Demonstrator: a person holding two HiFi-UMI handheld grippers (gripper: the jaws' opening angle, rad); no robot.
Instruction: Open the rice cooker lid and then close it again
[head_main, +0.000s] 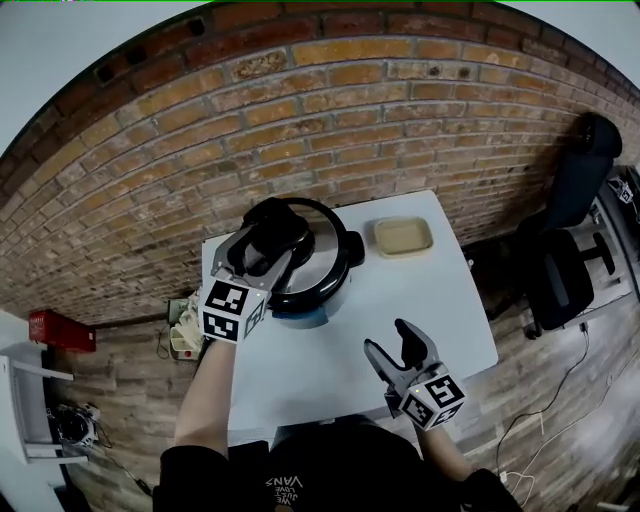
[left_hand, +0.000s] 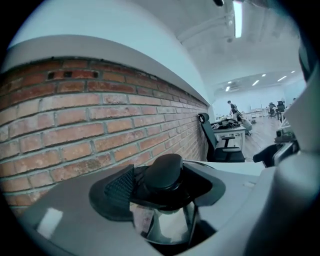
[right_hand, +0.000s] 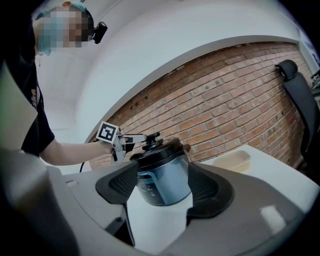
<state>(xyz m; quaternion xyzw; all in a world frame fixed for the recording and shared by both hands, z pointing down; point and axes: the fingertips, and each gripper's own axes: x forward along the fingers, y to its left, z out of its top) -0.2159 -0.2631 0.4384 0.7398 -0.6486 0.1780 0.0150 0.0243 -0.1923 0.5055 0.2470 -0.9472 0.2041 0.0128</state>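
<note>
Rice cooker (head_main: 318, 285) on a white bench (head_main: 440, 320) against a brick wall (head_main: 400, 120), far-left of the benchtop, with a shallow beige container (head_main: 403, 237) just to its right.

My left gripper (head_main: 268, 252) reaches over the cooker from the near left. In the left gripper view its jaws are clamped on the black knob (left_hand: 167, 171) at the centre of the lid (head_main: 335, 238), with glass showing beneath the knob. From the right gripper view the lid appears seated or only barely raised, and I cannot tell which.

My right gripper (head_main: 390, 345) hangs over bare bench on the near right, well apart from the cooker. Its jaws are spread with nothing between them, and they only frame the blue body of the pot from a distance.

I judge the lid to be rigid and fairly weighty for its size, glass inside a dark rim. It won't flex, but it could chip or crack if it knocks the pot edge or drops. The knob is the only sensible hold, and it is small, smooth plastic. The lid may swing or pivot in the jaws if I tilt it, so a level, straight lift suits best. The pot itself looks light enough to skate on the slick benchtop, and the free gripper could steady its side.
</note>
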